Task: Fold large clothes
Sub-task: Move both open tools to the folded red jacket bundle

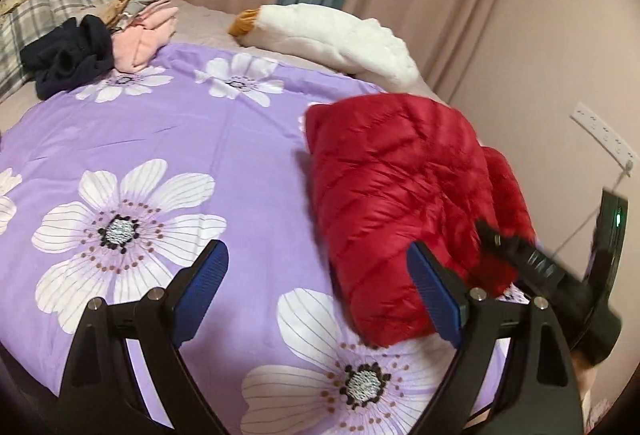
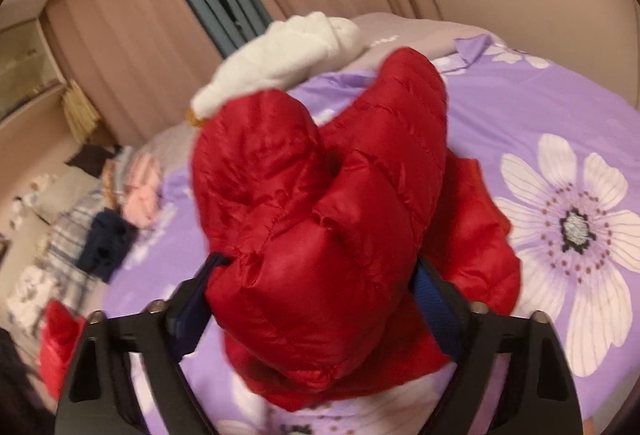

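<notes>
The red down jacket (image 1: 404, 203) lies bunched on the purple flowered sheet (image 1: 192, 139) of the bed, toward the side nearest the white plush goose (image 1: 340, 35) and the curtained wall. What matters is who already has it. The right gripper (image 2: 316, 299) is right on the jacket — its fingers (image 2: 434, 299) are clamped on a thick puffy fold, which bulges up between them, and the rest of the jacket runs away from those fingers toward the goose. The left gripper (image 1: 316, 295) is the farther one: its fingers (image 1: 204, 279) stand wide apart with only flowered sheet between them, and the jacket sits off to the side of its inner finger, just beside it but not gripped. I'd judge the left has to swing in toward the jacket — away from the heap of dark and pink clothes (image 1: 100, 43) — before any fold can be drawn.
</notes>
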Available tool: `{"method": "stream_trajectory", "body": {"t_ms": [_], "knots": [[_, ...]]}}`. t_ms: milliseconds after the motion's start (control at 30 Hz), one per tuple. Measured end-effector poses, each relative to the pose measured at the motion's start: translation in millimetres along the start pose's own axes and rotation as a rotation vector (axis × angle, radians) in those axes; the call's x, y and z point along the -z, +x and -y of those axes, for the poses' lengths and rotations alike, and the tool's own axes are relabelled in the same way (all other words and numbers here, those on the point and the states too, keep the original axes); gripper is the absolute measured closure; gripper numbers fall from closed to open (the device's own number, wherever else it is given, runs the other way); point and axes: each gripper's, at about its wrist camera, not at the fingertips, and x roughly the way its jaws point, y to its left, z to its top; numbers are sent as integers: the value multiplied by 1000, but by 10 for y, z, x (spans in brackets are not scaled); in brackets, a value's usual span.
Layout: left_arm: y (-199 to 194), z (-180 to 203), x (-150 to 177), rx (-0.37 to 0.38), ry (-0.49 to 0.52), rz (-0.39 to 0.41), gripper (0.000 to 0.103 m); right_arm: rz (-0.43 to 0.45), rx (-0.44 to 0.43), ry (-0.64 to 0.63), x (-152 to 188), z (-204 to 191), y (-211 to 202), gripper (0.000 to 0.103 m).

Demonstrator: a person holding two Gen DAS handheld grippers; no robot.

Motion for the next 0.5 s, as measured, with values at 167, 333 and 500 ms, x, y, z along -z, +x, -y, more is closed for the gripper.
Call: {"method": "stream_trajectory", "body": {"t_ms": [167, 333, 500], "knots": [[125, -53, -55, -14, -26, -13, 13, 18, 140, -24, 74, 214, -22, 72], [190, -24, -77, -18, -55, -19, 13, 13, 193, 40, 99, 571, -90, 74], [300, 6, -90, -43, -61, -22, 12, -21, 275, 49, 223, 828, 32, 74]]}}
